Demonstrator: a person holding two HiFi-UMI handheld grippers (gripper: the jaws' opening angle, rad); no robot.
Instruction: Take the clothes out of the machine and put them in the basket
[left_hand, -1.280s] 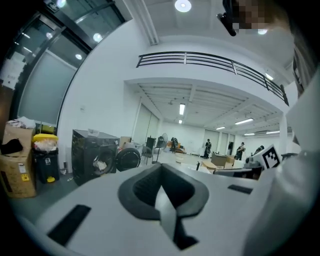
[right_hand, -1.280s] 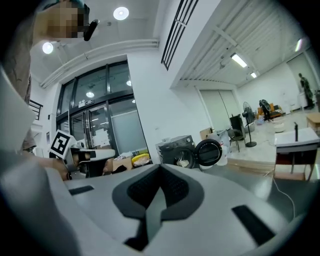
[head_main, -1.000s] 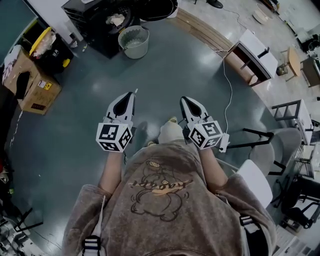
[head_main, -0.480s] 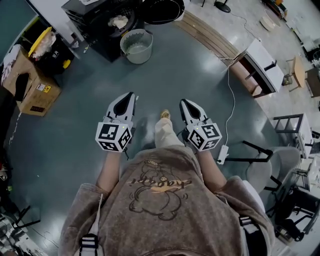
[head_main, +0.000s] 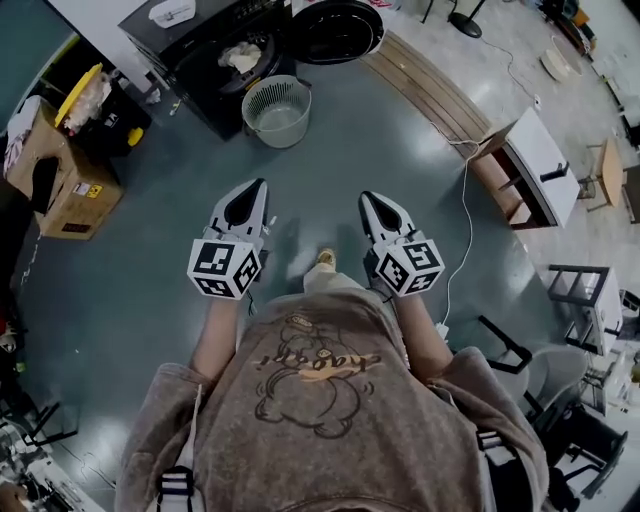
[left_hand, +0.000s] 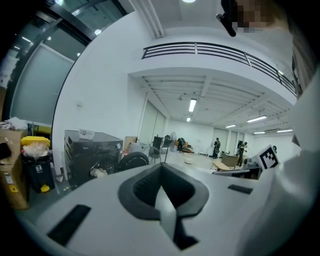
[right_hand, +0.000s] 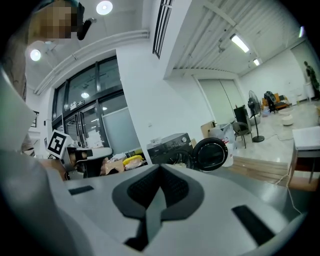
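A black washing machine (head_main: 205, 50) stands ahead at the top of the head view, its round door (head_main: 340, 30) swung open to the right. Pale clothes (head_main: 240, 58) lie in the drum mouth. A round pale slatted basket (head_main: 277, 108) sits on the floor just in front of it. My left gripper (head_main: 261, 184) and right gripper (head_main: 364, 196) are held side by side above the floor, well short of the basket, both shut and empty. The left gripper view shows the machine (left_hand: 95, 155) and clothes (left_hand: 98, 172) beyond the closed jaws; the right gripper view shows the machine (right_hand: 170, 149) and door (right_hand: 211, 155).
A cardboard box (head_main: 55, 180) and a yellow-lidded bin (head_main: 85, 95) stand at the left. A wooden platform (head_main: 440, 90) runs along the right of the machine. A white bench (head_main: 535, 160), a trailing cable (head_main: 462, 230) and chair frames (head_main: 590, 300) are on the right.
The person has walked forward: machine, basket and box have come closer in the head view. Both grippers were carried along with the body, still shut and side by side.
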